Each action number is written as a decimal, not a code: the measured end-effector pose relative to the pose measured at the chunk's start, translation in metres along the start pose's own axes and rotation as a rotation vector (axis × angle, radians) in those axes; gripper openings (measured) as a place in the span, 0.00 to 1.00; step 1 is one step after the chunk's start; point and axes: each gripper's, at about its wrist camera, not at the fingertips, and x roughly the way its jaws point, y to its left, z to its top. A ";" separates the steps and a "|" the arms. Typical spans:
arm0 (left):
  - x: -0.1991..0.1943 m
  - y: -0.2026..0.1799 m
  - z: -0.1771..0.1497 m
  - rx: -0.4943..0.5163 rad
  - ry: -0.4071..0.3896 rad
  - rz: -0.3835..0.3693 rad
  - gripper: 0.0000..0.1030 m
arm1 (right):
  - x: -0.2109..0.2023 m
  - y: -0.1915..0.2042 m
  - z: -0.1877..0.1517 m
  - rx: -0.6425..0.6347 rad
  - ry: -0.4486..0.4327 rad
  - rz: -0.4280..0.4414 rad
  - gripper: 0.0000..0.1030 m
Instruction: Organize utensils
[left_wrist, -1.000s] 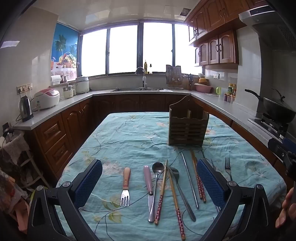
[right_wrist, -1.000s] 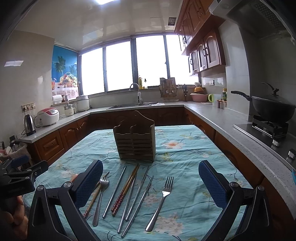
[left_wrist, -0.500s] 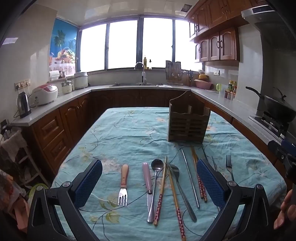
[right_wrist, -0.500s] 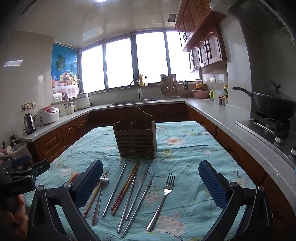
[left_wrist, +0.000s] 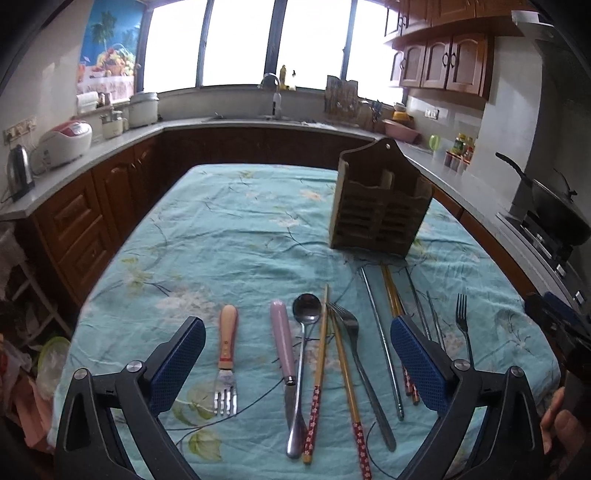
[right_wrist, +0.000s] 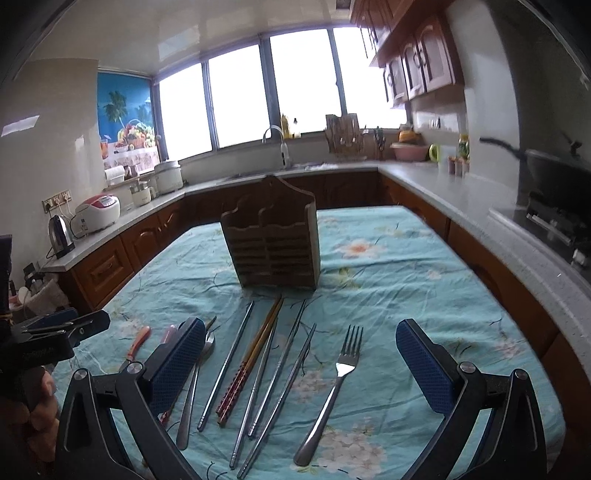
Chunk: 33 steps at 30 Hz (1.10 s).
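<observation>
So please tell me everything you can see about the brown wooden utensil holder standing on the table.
The brown wooden utensil holder stands upright on the turquoise floral tablecloth, beyond the row of cutlery. It looks like dark, worn wood, with horizontal slats across the front, a scalloped front edge, a divider making two front compartments, and a taller arched back board with a small hole. No utensil shows inside. The tips of the nearest chopsticks lie near its base; neither gripper touches it.

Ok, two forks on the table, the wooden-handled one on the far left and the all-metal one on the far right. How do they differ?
The wooden-handled fork has a pale wood grip with a red band; the all-metal fork is steel throughout. The wooden-handled fork points its tines toward the grippers, while the all-metal fork points its tines toward the wooden caddy. The wooden-handled fork looks shorter and stubbier, the all-metal fork longer and slimmer. Both lie flat on the tablecloth, ungripped.
</observation>
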 end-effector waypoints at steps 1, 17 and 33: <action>0.002 0.000 0.000 0.001 0.008 -0.008 0.94 | 0.006 -0.001 0.000 0.006 0.015 0.004 0.99; 0.098 -0.021 0.021 0.041 0.203 -0.129 0.50 | 0.095 -0.018 -0.006 0.030 0.286 0.003 0.45; 0.178 -0.027 0.037 0.011 0.340 -0.168 0.17 | 0.166 -0.033 -0.015 0.033 0.466 -0.024 0.29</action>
